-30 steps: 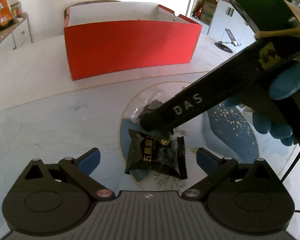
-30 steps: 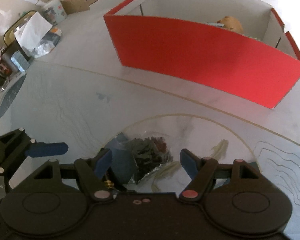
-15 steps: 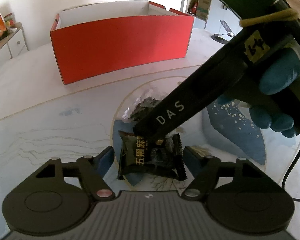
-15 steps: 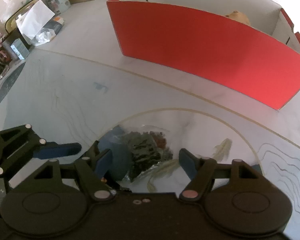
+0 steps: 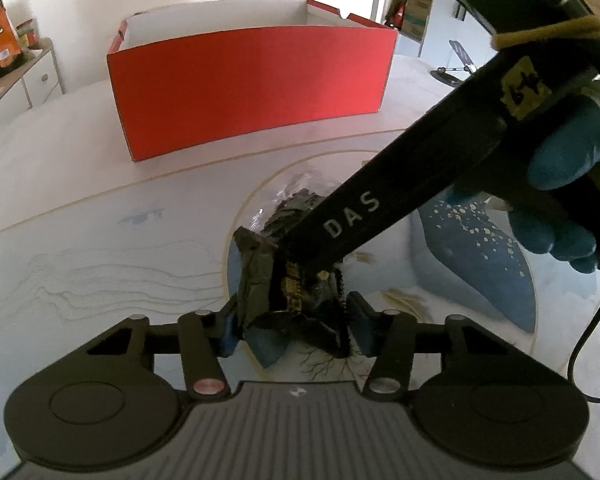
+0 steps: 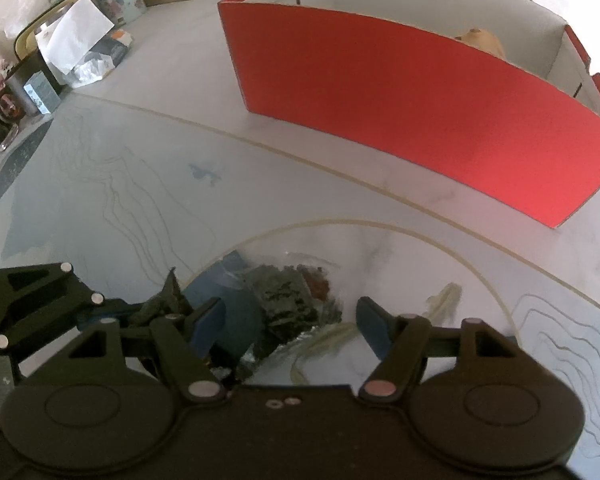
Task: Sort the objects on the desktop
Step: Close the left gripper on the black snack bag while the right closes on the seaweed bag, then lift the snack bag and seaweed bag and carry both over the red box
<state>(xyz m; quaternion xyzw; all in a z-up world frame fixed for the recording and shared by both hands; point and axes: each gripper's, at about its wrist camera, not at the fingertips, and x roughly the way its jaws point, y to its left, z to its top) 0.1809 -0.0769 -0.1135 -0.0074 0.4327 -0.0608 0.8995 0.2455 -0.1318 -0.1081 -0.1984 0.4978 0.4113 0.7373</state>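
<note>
A black snack packet [image 5: 260, 280] with gold lettering lies on the patterned table mat, crumpled between the blue pads of my left gripper [image 5: 294, 330]. Its jaws are closing and the pads press the packet's sides. A clear packet [image 6: 292, 304] of dark dried bits lies just beyond it. My right gripper [image 6: 290, 322] straddles this packet with closing jaws, and its pads [image 6: 374, 326] stand clear of it. The right gripper's black body [image 5: 352, 216], held by a blue-gloved hand [image 5: 560, 152], crosses the left wrist view. The open red box [image 5: 252, 88] [image 6: 420, 120] stands behind.
A tan object [image 6: 480, 38] rests inside the red box. Tissue box, tins and papers [image 6: 60, 52] crowd the far left of the table. A phone stand [image 5: 456, 70] is at the back right and a black cable [image 5: 580, 344] hangs on the right.
My left jaws have closed in on the black packet, which has buckled and lifted at one side. The right jaws have narrowed a little around the clear packet. Neither hand has shifted much.
</note>
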